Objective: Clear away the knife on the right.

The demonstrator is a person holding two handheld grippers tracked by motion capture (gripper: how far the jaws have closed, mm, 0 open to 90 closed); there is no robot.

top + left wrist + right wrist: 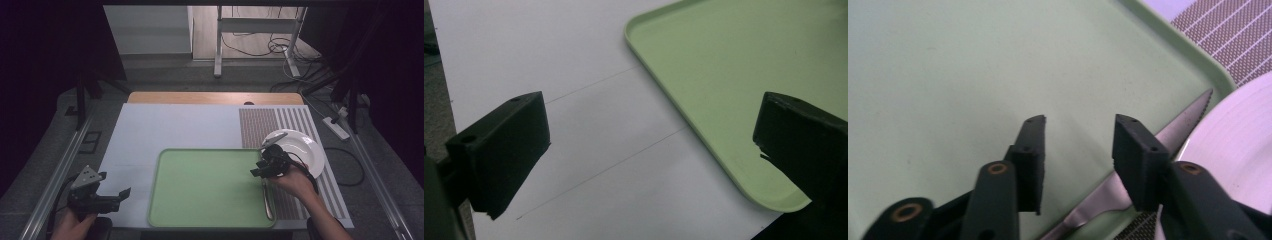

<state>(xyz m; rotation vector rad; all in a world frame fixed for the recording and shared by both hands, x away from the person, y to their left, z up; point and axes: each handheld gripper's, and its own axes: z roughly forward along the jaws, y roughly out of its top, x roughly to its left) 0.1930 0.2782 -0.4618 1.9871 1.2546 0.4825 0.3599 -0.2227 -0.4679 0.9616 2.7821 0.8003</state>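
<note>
Green plastic tray is taken as the reference for every position below; it lies on the white worktop at the near middle.

Knife: lies along the tray's right rim, serrated tip toward the white plate, handle toward the person. In the high view it shows as a thin metal strip at the tray's right edge. Whether it rests wholly inside the rim or partly upon it cannot be told.

Plate: stands just beyond the tray's far right corner, on the striped mat; nothing seen on it.

Right gripper: over the tray's right edge, jaws parted, nothing between them (the knife lies under and beside them, not pinched).

Left gripper: off the tray's left side, above bare worktop, jaws spread wide and empty.

Judgement on progress: the knife appears set down at the tray and let go, so that placement reads as done. The plate is not yet on the tray; if it belongs there, that step remains. The tray's surface is otherwise bare.
</note>
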